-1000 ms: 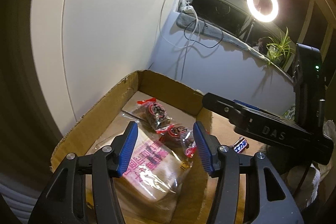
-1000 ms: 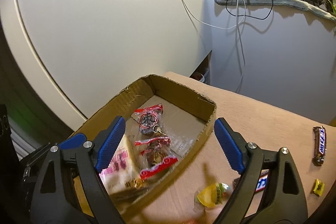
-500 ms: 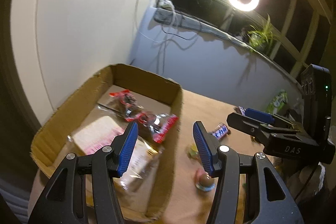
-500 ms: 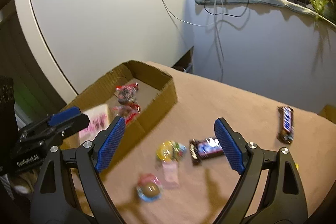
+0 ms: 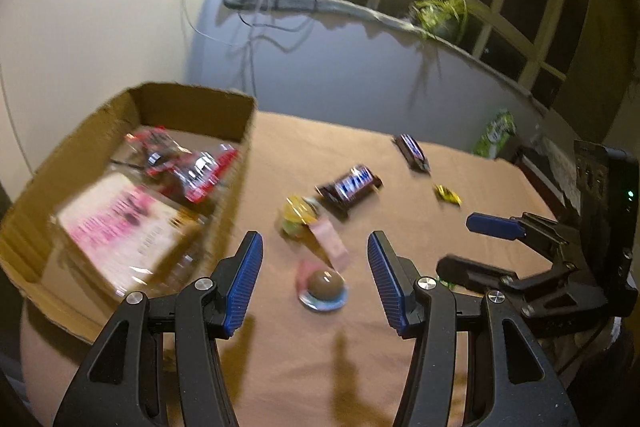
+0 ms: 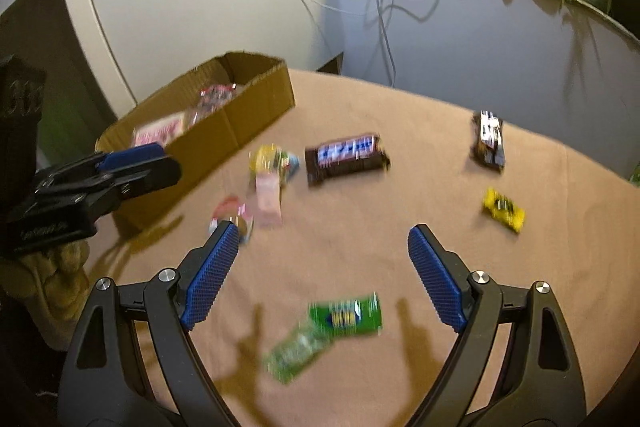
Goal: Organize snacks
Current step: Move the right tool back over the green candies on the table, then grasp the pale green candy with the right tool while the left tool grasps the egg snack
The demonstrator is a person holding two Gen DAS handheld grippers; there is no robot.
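**Snack sorting, both tongs empty**

Far left: cardboard box [image 5: 80, 147] holding a pink packet [image 5: 120, 223] and red-wrapped snacks [image 5: 188, 167]. Left gripper [image 5: 316, 267] spread wide, hovering over a round chocolate candy [image 5: 322, 285]. Further right on the table [image 6: 360, 251]: two chocolate bars [image 6: 346, 159] [image 6: 489, 141], yellow candy [image 6: 503, 214]. Right gripper [image 6: 320, 275] spread too, above green packets [image 6: 346, 315].

Black-framed tool [image 5: 315, 269] with ribbed blue pads [image 5: 245, 279], silver screws.

Bare table [image 6: 340, 251] between snack clusters: passable. Obstacles: cardboard box [image 6: 240, 115] wall at left, green packets [image 6: 324, 331] near, chocolate bar [image 6: 346, 159] ahead.
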